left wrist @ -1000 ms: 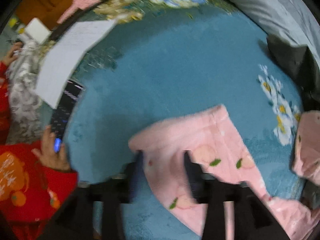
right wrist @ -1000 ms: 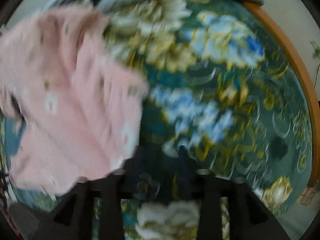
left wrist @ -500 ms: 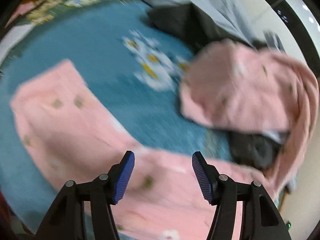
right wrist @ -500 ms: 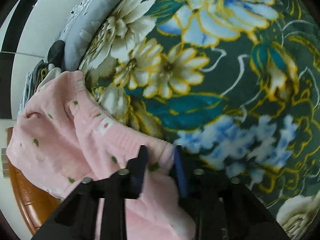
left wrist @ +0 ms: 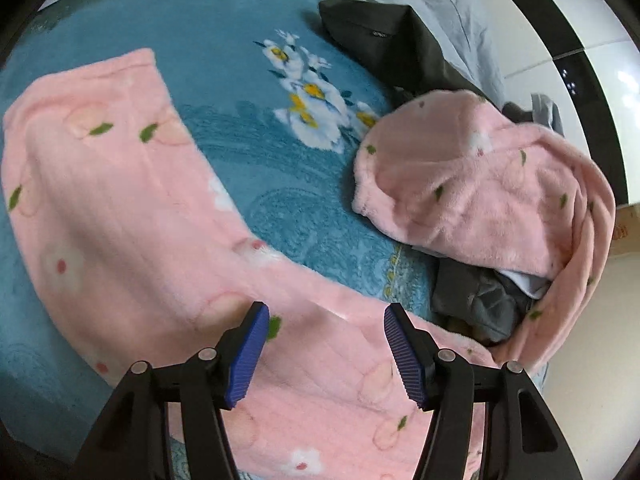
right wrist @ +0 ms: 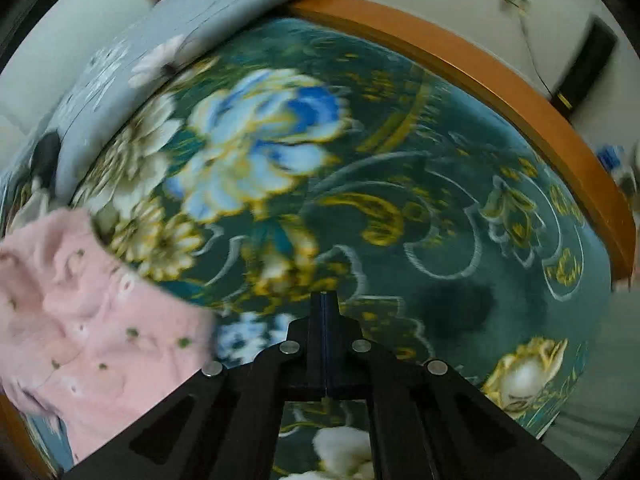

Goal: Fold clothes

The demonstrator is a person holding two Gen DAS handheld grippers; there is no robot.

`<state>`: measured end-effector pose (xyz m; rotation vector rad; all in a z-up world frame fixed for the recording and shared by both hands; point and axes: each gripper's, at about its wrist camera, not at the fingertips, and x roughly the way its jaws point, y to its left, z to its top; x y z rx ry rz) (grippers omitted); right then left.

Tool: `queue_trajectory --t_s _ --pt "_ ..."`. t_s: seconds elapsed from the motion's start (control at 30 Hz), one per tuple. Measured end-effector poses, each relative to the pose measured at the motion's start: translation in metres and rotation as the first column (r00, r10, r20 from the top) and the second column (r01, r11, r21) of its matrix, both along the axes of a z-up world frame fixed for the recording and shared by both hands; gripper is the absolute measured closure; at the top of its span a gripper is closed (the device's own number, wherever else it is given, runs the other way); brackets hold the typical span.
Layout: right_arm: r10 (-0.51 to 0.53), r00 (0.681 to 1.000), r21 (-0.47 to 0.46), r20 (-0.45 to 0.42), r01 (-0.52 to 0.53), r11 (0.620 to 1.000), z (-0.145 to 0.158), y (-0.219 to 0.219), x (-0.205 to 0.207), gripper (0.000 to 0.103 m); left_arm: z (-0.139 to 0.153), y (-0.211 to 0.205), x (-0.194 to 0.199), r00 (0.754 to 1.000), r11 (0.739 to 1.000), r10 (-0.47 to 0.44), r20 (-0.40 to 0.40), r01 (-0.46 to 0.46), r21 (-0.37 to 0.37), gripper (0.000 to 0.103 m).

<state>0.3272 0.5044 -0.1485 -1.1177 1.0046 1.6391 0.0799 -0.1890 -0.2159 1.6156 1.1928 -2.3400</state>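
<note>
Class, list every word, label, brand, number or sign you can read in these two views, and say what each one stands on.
No text can be read in either view.
Small pale mark on the dark folded garment: too small to read.
Pink fleece garment, floral blanket: patterns only, no lettering.

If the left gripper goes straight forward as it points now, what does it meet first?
Probably the pink fleece garment with green leaf print: it already lies between the open left gripper's fingers and stretches ahead over the blue floral blanket. Depth is unclear.
</note>
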Motion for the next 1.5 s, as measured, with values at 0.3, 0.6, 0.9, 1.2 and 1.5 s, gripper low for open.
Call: queue_trajectory --t_s 0.3,0.6,0.9,1.2,1.5 --pt "0.513 0.840 0.209 -0.179 -0.477 0.854 0.062 -0.082 -0.184 0.101 0.003 -0.004 0.005 0.999 0.998 -0.008 -0.039 0.011 0.069 0.039" --pt "0.794 0.580 0.265 -0.181 -0.749 0.608 0.050 -0.173 -0.318 0.037 -0.024 -0.021 -0.012 0.994 0.957 0.104 0.012 -0.104 0.270 0.038" --pt "0.820 0.568 0.295 -0.062 -0.775 0.559 0.043 -0.164 -0.314 0.037 -0.068 -0.015 -0.078 0.966 0.883 0.239 0.095 -0.257 0.393 0.040" --pt "0.820 0.567 0.300 -0.082 -0.771 0.562 0.058 -0.149 -0.330 0.037 -0.063 -0.015 -0.117 0.966 0.945 0.228 0.125 -0.251 0.209 0.097" --pt "0.976 0.199 0.422 -0.084 -0.880 0.216 0.111 -0.207 -0.432 0.037 0.035 -0.075 -0.124 0.966 0.975 0.211 -0.150 -0.220 -0.042 0.097"
